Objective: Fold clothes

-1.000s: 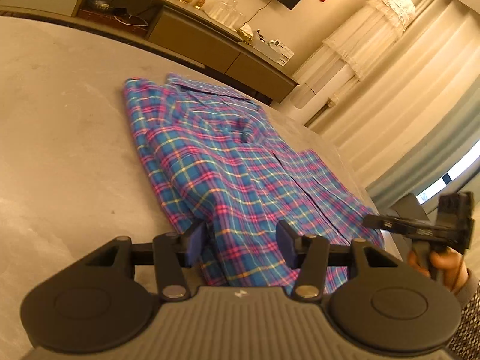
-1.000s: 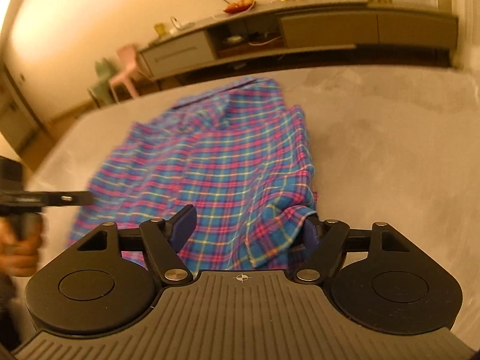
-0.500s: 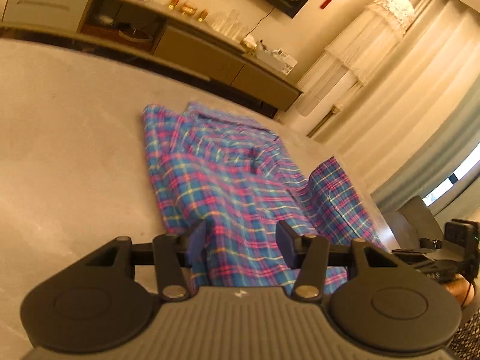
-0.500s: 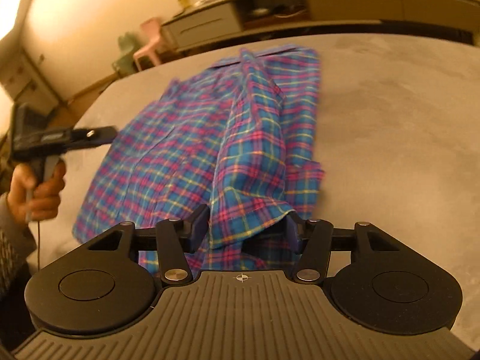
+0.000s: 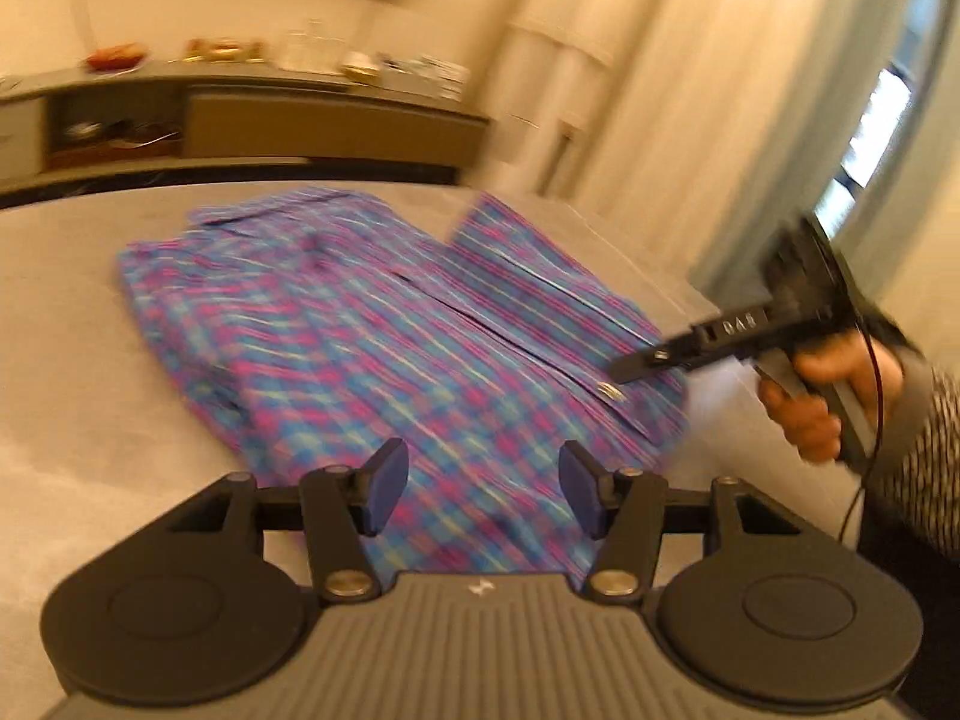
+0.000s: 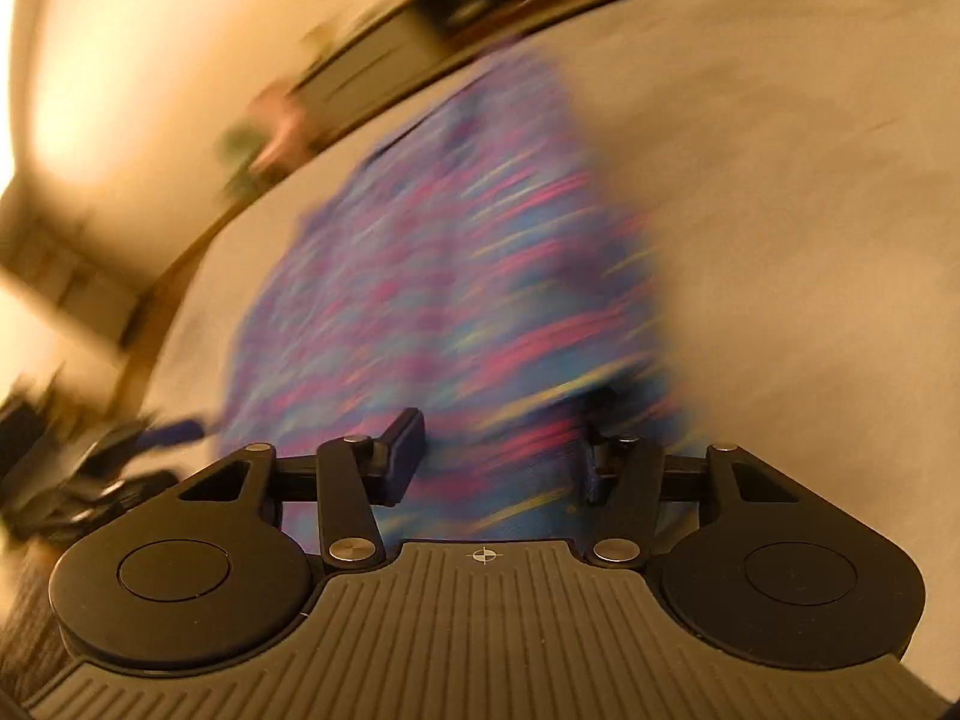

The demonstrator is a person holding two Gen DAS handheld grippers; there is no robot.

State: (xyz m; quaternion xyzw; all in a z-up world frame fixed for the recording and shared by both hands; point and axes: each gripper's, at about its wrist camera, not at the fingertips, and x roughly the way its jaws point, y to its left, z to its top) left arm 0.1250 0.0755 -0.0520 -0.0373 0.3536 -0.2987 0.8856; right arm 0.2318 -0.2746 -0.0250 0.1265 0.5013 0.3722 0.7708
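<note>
1. Left wrist view: the plaid shirt point(image 5: 384, 336) lies spread on the grey, matte, faintly mottled table point(image 5: 78, 396), with its collar end toward the far edge and its near hem running in under this camera.
2. The left gripper point(image 5: 483, 489) hangs above that hem. Its jaws are opening, the blue pads are apart, and no cloth is pinched between them.
3. Only this view shows the right gripper point(image 5: 624, 369) from the side: a black pistol-shaped tool held in a hand point(image 5: 822, 396) with a patterned sleeve, its tip over the shirt's right edge (its jaws cannot be judged from here).
4. This view also shows a long low sideboard point(image 5: 312, 120) behind the table, pale curtains point(image 5: 690, 120) and a strip of window.
5. Right wrist view: heavily smeared; the shirt point(image 6: 456, 276) reads as blue, pink and yellow streaks on the same grey table point(image 6: 798, 210).
6. Here cloth fills the gap of the right gripper point(image 6: 498, 462), and a raised fold meets its right finger point(image 6: 594, 468). Whether it is clamped cannot be told.
7. Against half a second ago, the left view has rolled so the sideboard sits level, and the shirt's flipped-up right flap now lies flat.
</note>
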